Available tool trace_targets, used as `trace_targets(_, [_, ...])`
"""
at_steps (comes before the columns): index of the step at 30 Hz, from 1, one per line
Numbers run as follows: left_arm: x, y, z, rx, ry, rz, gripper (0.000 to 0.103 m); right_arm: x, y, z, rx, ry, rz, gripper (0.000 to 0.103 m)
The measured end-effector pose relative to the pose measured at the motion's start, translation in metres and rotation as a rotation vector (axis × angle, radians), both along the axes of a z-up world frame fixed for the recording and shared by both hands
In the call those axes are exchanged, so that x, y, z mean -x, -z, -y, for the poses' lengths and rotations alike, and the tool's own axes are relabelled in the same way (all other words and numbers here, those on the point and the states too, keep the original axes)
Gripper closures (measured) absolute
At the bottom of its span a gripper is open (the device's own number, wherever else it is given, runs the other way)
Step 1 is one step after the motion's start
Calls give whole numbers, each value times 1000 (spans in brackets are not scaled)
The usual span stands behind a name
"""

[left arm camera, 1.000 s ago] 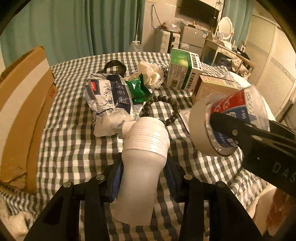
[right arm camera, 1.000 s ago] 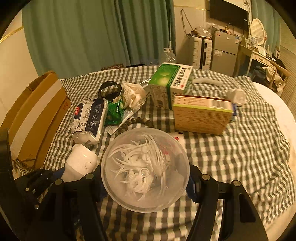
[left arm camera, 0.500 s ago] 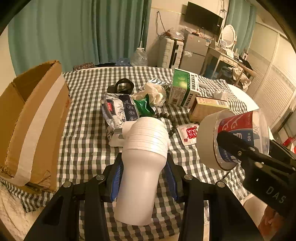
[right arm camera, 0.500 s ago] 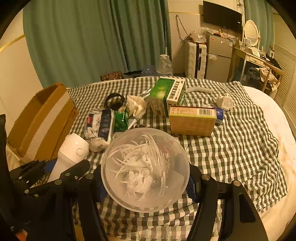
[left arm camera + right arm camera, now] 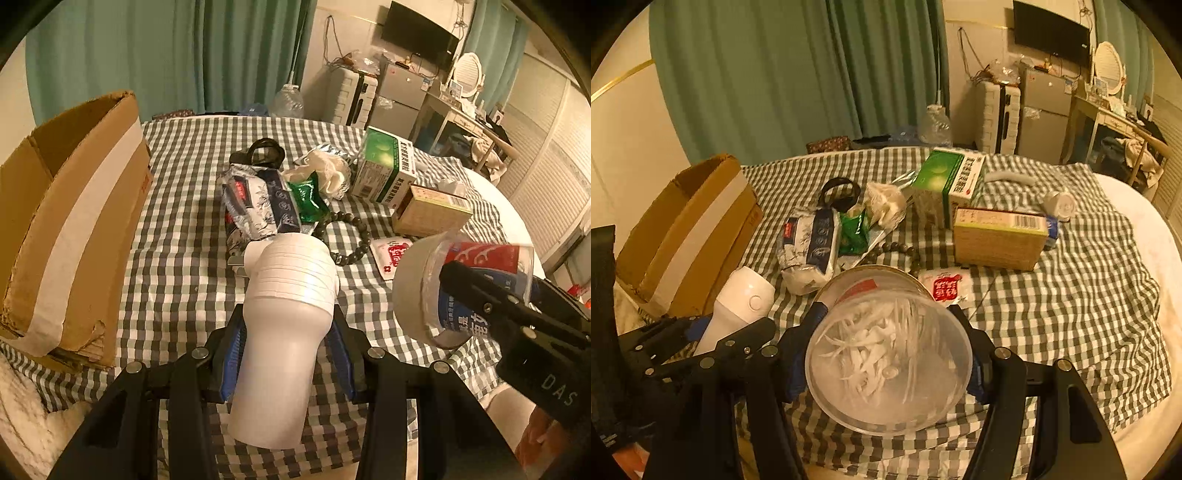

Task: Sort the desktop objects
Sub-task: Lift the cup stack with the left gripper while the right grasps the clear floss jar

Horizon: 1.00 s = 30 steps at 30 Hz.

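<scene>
From my left wrist camera, my left tongs (image 5: 284, 354) are clenched around the waist of a white handheld appliance (image 5: 286, 321), its ribbed head pointing away from me over the checked cloth. I hold it mid-body, I think, so it balances and won't tip out of the blue pads. To the right, my right tongs (image 5: 491, 306) come in from the side grasping a clear floss-pick tub (image 5: 461, 291), carried on its side with the red and blue label showing. The open cardboard box (image 5: 70, 221) stands at the left edge of the table (image 5: 177, 236), flaps up, which I take as the likely drop point for both items. The unsorted pile sits in the middle: a tissue pack (image 5: 258, 206), a green sachet (image 5: 308, 197), a bead bracelet (image 5: 347, 240), a green-and-white carton (image 5: 386, 168) and a tan carton (image 5: 430, 214).

From my right wrist camera, the tub (image 5: 888, 354) fills the foreground, bottom towards the lens, white picks heaped inside, both pads pressed on its sides. A wide grip suits its round wall. The white appliance (image 5: 738, 306) shows at the left in the other tongs (image 5: 713, 332), a round button on its head. Both are lifted off the cloth, near the box (image 5: 683, 232) but not over it yet.
</scene>
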<state>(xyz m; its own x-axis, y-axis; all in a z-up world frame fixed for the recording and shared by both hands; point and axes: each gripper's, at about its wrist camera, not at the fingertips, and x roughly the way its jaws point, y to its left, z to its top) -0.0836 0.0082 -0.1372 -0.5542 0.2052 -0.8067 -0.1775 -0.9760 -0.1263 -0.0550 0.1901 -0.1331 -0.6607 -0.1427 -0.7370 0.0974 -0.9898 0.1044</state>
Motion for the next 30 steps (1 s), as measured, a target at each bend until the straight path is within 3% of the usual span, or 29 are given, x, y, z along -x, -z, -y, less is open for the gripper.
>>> trace_targets(9, [0,4,0,-3,-9,11,60,2,4,-4,-15,6,14,39])
trace_targets(18, [3,12,5,-1,-40,36,60,-6,50,5,-61,-15,147,38])
trace_targets(21, [3,15,7,-3,-48,42,60,-11,58,8,-130,-21,144,35])
trace_targets(26, [4,19,10,-7,-60,61,60,-7,64,-5,-58,-19,159,32])
trace_targets(30, [6,22,12,-12,-69,70,60,-10,53,-9,-31,-31,123,48])
